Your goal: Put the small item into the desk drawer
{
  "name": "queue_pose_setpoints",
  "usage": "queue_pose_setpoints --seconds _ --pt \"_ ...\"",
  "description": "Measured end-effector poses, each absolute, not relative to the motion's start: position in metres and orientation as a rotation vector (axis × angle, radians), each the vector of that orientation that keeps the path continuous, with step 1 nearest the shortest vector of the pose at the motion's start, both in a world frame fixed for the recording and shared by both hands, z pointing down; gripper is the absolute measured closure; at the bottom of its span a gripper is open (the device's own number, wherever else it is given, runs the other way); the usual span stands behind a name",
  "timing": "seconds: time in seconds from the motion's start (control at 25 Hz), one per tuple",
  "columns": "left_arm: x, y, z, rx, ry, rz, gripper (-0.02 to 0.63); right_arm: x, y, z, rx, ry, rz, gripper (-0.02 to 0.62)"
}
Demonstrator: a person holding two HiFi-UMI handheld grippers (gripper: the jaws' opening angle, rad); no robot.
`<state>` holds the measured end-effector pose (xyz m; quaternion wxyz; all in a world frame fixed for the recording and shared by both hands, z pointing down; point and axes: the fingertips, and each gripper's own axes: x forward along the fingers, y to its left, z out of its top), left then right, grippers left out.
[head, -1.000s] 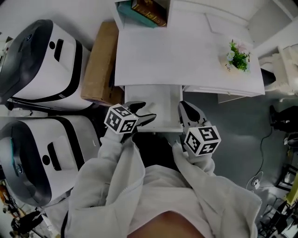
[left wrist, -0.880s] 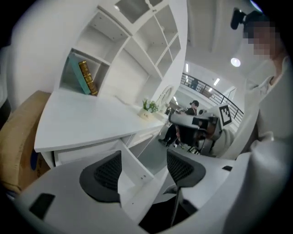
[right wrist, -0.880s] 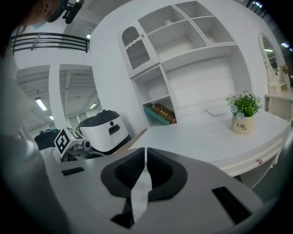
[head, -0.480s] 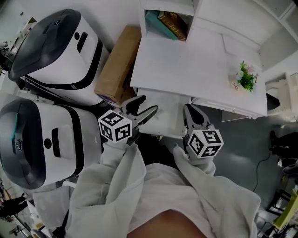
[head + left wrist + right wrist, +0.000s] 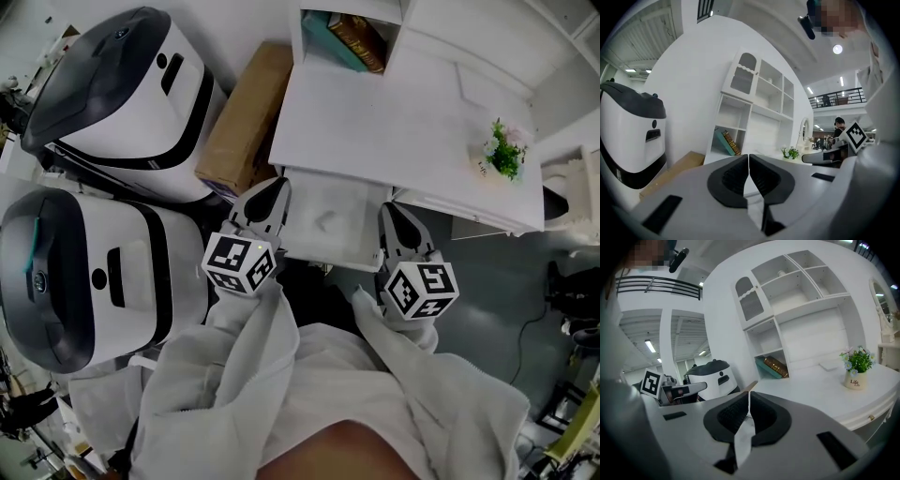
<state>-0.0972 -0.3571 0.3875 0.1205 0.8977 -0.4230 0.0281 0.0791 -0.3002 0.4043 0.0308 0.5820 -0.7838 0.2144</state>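
Note:
The white desk point(image 5: 394, 103) has its drawer point(image 5: 330, 257) pulled out toward me. A faint small pale mark point(image 5: 324, 221) shows on the drawer bottom; I cannot tell what it is. My left gripper point(image 5: 272, 187) hovers at the drawer's left edge; its jaws have just been closing and now stand shut with nothing between them point(image 5: 748, 155). My right gripper point(image 5: 392, 212) hangs over the drawer's right edge, shut and empty point(image 5: 749, 393). Each gripper shows in the other's view, the right gripper point(image 5: 820, 158) and the left gripper point(image 5: 689, 389).
A small potted plant point(image 5: 503, 150) stands at the desk's right end. Books point(image 5: 352, 37) lean in the shelf cubby at the back. A cardboard box point(image 5: 244, 117) lies left of the desk, beside two large white machines point(image 5: 122, 94) point(image 5: 84, 281).
The left gripper's wide jaws have closed, and it has risen and swung up along the drawer's left edge. The right gripper has lifted slightly. The head view has shifted.

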Motion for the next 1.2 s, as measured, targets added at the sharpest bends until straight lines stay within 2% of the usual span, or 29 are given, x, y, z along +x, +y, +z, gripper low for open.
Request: queue_pose_setpoints --seconds 0.4,1.2 --pt "-0.070 -0.347 0.402 2.675 -1.072 0.226 0.591 0.097 -0.296 0.403 1.874 -2.359 0.642 0.558" --pt "-0.048 -0.347 0.405 2.695 -0.923 0.181 0.591 0.093 -0.303 0.410 1.839 -2.349 0.652 0.558"
